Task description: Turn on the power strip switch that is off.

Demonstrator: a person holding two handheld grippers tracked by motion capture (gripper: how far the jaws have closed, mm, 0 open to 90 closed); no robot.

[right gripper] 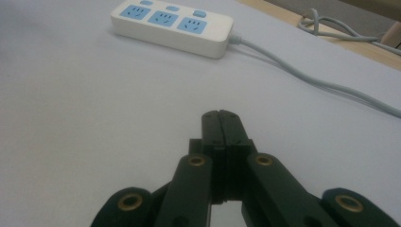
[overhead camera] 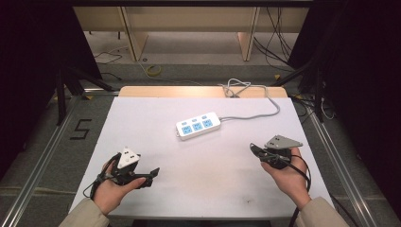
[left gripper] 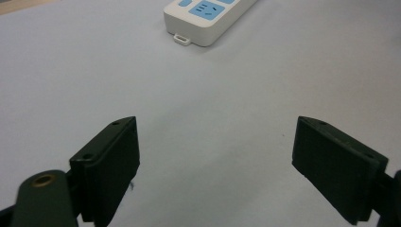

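Power strip (overhead camera: 198, 125): we see it lying flat near the middle of the white table (overhead camera: 156, 118), its grey cable (overhead camera: 255, 115) running off to the far edge.
Left gripper (left gripper: 215, 156): our jaws stand wide apart, nothing between them, well short of the strip.
Right gripper (right gripper: 221, 118): our jaws are pressed together, empty, pointing toward the strip.

One power strip (overhead camera: 198, 126), two grippers (overhead camera: 152, 174)
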